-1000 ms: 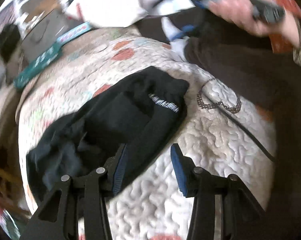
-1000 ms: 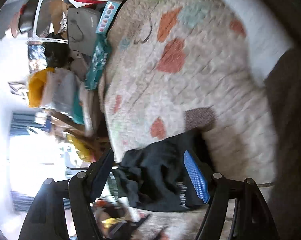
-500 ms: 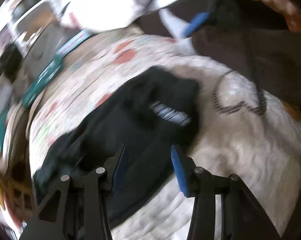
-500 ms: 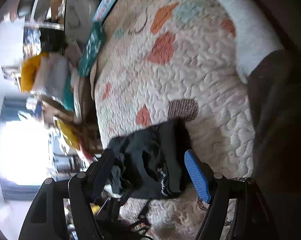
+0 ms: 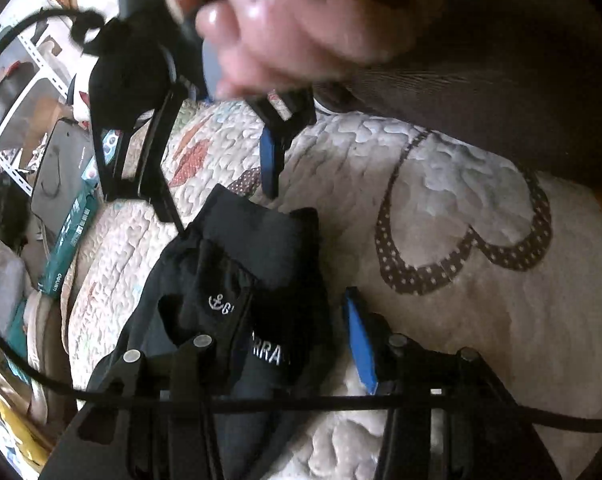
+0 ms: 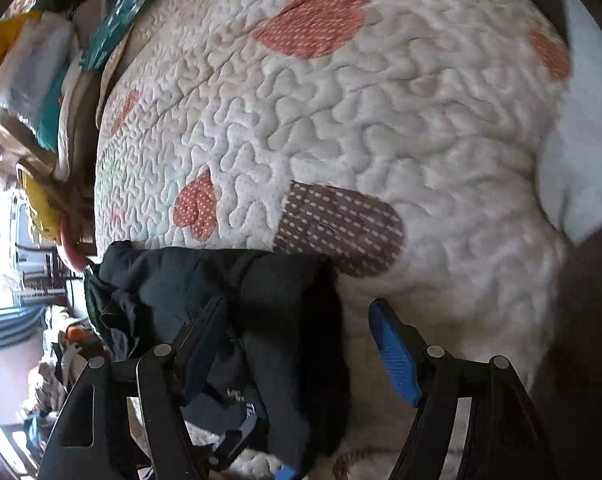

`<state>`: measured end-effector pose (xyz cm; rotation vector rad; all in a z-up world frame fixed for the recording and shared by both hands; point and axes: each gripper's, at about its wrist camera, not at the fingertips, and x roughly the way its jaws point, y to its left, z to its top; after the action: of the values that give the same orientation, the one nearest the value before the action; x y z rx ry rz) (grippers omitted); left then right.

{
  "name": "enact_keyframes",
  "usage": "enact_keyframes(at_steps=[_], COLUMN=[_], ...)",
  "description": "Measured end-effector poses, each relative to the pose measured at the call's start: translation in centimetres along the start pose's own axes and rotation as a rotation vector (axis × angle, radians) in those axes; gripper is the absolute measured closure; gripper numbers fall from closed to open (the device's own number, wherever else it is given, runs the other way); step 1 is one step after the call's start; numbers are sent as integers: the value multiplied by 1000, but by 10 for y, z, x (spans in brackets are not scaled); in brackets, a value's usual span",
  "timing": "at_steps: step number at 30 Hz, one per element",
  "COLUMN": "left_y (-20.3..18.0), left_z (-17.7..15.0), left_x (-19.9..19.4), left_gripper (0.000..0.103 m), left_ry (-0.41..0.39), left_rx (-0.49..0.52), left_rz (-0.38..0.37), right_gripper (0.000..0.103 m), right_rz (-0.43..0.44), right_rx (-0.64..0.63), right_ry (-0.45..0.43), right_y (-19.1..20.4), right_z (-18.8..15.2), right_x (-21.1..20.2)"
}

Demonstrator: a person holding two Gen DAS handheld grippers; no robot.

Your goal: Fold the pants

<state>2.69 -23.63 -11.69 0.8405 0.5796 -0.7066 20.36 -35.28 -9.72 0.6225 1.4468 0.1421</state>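
Observation:
The black pants (image 5: 257, 280), with white lettering, lie bunched on the quilted bed cover (image 5: 441, 216). My left gripper (image 5: 297, 340) is open and straddles their near edge. In the left wrist view my right gripper (image 5: 221, 192) comes down from above, open, its tips at the pants' far edge, held by a hand (image 5: 285, 20). In the right wrist view the right gripper (image 6: 301, 336) is open over the pants (image 6: 277, 312), its left finger on the cloth.
The cream bed cover (image 6: 381, 100) has orange and brown heart patches. A teal box (image 5: 67, 240) and clutter lie along the bed's left edge. A black cable (image 5: 341, 404) crosses the left gripper. The person's dark clothing (image 5: 501, 80) fills the upper right.
Both grippers have moved in close to the pants. The right gripper has dropped from the far side down to the pants' far edge. The left gripper has slid forward over the near edge.

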Motion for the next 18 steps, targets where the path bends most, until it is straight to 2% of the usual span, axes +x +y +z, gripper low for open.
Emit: enact_keyframes(at_steps=[1,2,4,5,6,8,9,10,13,18], left_y=[0,0,-1,-1,0,3,8,12,26,54], left_z=[1,2,3,2,1,0,0,0,-3,-20], left_x=[2,4,5,4,3,-4,-9,-15,-38,-76], left_gripper=[65,73,76,79,81,83,85,85,85,86], left_ry=[1,3,-1,-6,-8,-23,-32,-43,-82,-118], left_rx=[-3,-5,-8,-13,-19,-43,-64,-87,-146,-254], left_rz=[0,4,11,15,19,35,41,47,74,126], right_gripper=[25,25,43,48,63,67,78,94,94,94], right_rz=[-4,-7,-11,-24,-9,14,26,47,101,71], right_rx=[-13,-34,-65,-78,-78,-72,-76,-76,-86,-172], right_ry=[-3,-7,-4,-7,-4,-17,-26,-38,-70,-98], right_y=[2,7,13,16,17,21,23,27,43,90], right_z=[0,-1,-3,-4,-4,-5,-6,-7,-11,-23], right_x=[4,6,8,8,7,-1,-5,-12,-34,-53])
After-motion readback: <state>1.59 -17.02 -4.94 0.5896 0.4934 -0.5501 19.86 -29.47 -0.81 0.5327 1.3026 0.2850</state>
